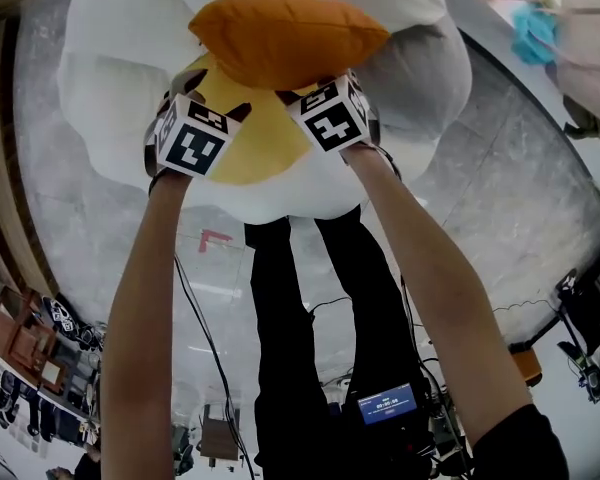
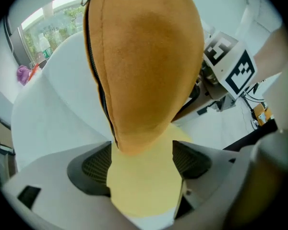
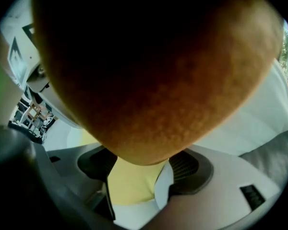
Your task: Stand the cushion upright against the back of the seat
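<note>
An orange cushion [image 1: 290, 38] stands on edge over the yellow seat pad [image 1: 255, 143] of a white petal-shaped chair [image 1: 120, 48], close to its puffy back. My left gripper [image 1: 212, 86] is at the cushion's lower left corner and my right gripper [image 1: 318, 86] at its lower right. In the left gripper view the cushion [image 2: 144, 66] rises upright with its zipped edge toward me, and its bottom corner fills the gap at the gripper [image 2: 143, 150]. In the right gripper view the cushion [image 3: 158, 80] looms close, its lower edge wedged in the wide-set gripper [image 3: 141, 163].
The person's dark trouser legs [image 1: 310, 328] stand on a grey floor with cables [image 1: 205, 338]. Shelved clutter [image 1: 30, 343] lies at the lower left, and a table edge with a blue item [image 1: 533, 33] is at the upper right. A grey petal [image 1: 420, 68] flanks the seat on the right.
</note>
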{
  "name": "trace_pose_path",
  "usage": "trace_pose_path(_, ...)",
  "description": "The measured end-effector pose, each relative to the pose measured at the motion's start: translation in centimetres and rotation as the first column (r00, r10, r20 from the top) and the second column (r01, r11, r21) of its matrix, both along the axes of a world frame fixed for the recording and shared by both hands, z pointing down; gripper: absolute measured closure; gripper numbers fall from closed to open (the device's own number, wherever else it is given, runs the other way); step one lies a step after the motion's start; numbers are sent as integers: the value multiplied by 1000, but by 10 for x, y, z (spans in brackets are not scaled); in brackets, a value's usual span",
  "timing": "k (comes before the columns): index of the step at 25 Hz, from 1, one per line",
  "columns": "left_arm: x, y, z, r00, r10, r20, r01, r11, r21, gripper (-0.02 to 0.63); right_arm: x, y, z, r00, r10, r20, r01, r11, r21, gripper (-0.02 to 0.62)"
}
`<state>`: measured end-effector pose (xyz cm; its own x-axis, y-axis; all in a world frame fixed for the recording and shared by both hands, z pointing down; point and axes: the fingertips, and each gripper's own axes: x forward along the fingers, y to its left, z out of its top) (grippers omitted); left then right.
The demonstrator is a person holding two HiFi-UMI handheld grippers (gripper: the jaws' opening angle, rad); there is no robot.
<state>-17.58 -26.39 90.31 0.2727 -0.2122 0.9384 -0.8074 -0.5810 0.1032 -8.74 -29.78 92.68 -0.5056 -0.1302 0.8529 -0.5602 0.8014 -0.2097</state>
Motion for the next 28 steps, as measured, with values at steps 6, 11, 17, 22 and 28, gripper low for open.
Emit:
trace_pose_path(6,3,0,-22,1000,-1,-18,1,999,32,206,9,-7,-10,998,62,-31,-63,997,-37,247)
trace_pose_path(11,11,-1,-37,999,-5,-40,7,998,56,206,29,-11,-22,994,101,-40,-102,994,-31,247)
trace_pose_path(17,22,5,-58,995,-31,-94,38,996,75,206,39,0,-42,995,98,-36,-98,995,-26,247)
trace_pose_path(22,29,15,-83,992,-33,-121,44,996,83,206,34,14,-72,999,51,-15,-51,999,-17,249)
trace_pose_path(28,38,27,-120,991,-36,-126,47,995,90,207,39,33,-116,1000,13,-2,-13,1000,-10,249)
